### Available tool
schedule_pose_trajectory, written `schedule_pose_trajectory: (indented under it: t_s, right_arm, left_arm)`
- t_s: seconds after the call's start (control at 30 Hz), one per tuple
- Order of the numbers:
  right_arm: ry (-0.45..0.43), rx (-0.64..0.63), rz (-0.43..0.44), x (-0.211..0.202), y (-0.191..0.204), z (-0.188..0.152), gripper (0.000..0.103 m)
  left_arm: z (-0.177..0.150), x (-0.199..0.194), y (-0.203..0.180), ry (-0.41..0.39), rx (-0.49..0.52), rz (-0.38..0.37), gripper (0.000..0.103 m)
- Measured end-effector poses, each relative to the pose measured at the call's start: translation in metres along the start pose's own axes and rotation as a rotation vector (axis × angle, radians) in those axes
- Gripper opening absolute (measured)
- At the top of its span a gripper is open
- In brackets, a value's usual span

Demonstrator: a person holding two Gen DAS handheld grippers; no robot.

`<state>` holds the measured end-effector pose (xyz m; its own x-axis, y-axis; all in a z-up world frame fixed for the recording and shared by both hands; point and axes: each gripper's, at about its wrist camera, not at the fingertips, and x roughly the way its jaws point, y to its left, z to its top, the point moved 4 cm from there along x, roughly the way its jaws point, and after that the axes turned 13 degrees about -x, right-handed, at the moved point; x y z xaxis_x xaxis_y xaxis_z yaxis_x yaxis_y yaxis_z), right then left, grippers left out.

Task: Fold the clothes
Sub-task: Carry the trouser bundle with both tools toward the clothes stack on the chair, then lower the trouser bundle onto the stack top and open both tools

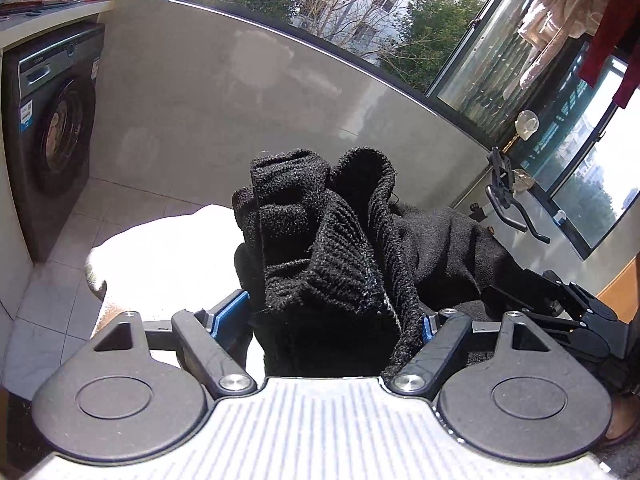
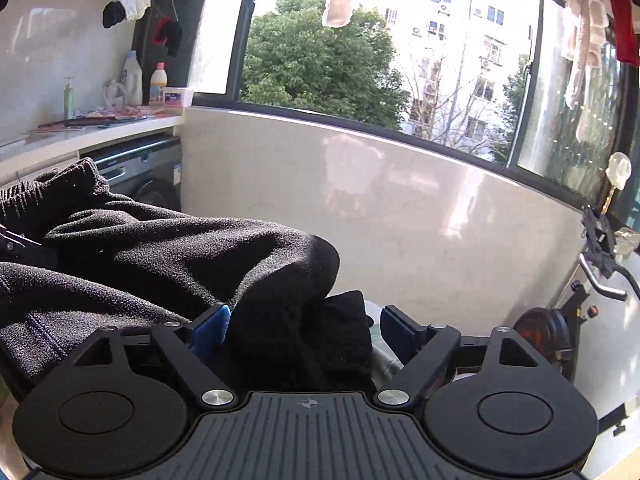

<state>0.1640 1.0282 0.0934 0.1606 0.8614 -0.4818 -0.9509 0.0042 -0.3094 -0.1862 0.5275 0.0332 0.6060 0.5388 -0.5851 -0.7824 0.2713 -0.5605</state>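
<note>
Left wrist: black knit garment [image 1: 328,248] bunched between left hand-held gripper [image 1: 332,316] fingers.

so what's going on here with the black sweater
A person is folding laundry with a two-finger gripper in each hand. The left gripper and the right gripper both stand open, each with a bunched part of the black sweater between its fingers but not clamped. The sweater sits in a rumpled heap, not yet folded flat. A washing machine stands off to the side.

The ribbed knit sweater [image 1: 320,240] is black; beside it, the gripper pads [image 1: 228,312] are blue, the washing machine [image 1: 48,136] dark grey.
</note>
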Motion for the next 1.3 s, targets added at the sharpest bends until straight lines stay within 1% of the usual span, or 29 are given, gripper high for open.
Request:
schedule_pose_trajectory:
  t_s: [0.03,0.1,0.17,0.23,0.3,0.37,0.4,0.47,0.53,0.63,0.7,0.87,1.07,1.17,1.23,1.3]
  right_arm:
    - [-0.004,0.022,-0.005,-0.006,-0.002,-0.001,0.086]
    - [-0.013,0.063,-0.018,-0.017,-0.005,-0.004,0.087]
    - [-0.019,0.073,-0.041,-0.029,-0.005,-0.014,0.092]
    - [-0.023,0.083,-0.070,-0.034,0.004,-0.020,0.097]
    - [-0.031,0.102,-0.115,-0.040,0.011,-0.028,0.100]
    - [-0.067,0.126,-0.169,-0.049,0.016,-0.033,0.102]
    - [-0.083,0.141,-0.180,-0.055,0.018,-0.033,0.102]
    - [-0.087,0.184,-0.178,-0.064,0.021,-0.039,0.102]
    - [-0.077,0.225,-0.170,-0.072,0.023,-0.045,0.102]
    - [-0.049,0.233,-0.167,-0.085,0.029,-0.051,0.102]
    - [-0.043,0.251,-0.185,-0.097,0.031,-0.054,0.102]
    - [-0.029,0.329,-0.197,-0.128,0.040,-0.064,0.102]
    - [0.029,0.383,-0.214,-0.152,0.072,-0.086,0.102]
    - [0.064,0.404,-0.214,-0.162,0.091,-0.094,0.102]
    - [0.081,0.415,-0.220,-0.171,0.106,-0.098,0.102]
    - [0.106,0.413,-0.247,-0.180,0.116,-0.103,0.102]
  left_arm:
    - [0.005,-0.009,0.000,-0.035,0.021,0.034,0.097]
    - [0.010,-0.025,-0.002,-0.105,0.068,0.075,0.097]
    - [0.013,-0.039,-0.008,-0.163,0.123,0.101,0.098]
    - [0.011,-0.045,-0.016,-0.198,0.177,0.125,0.101]
    - [0.004,-0.046,-0.025,-0.214,0.229,0.164,0.102]
    - [-0.002,-0.039,-0.042,-0.246,0.259,0.215,0.102]
    - [-0.007,-0.038,-0.047,-0.263,0.268,0.218,0.102]
    - [-0.016,-0.039,-0.051,-0.256,0.272,0.195,0.103]
    - [-0.025,-0.033,-0.055,-0.218,0.265,0.170,0.103]
    - [-0.038,-0.031,-0.057,-0.168,0.272,0.150,0.103]
    - [-0.044,-0.033,-0.056,-0.155,0.274,0.156,0.103]
    - [-0.065,-0.040,-0.052,-0.119,0.289,0.220,0.103]
    - [-0.096,-0.042,-0.049,-0.029,0.330,0.189,0.103]
    - [-0.109,-0.044,-0.045,-0.006,0.343,0.211,0.103]
    - [-0.119,-0.046,-0.045,-0.008,0.379,0.243,0.103]
    - [-0.128,-0.051,-0.046,-0.030,0.416,0.277,0.103]
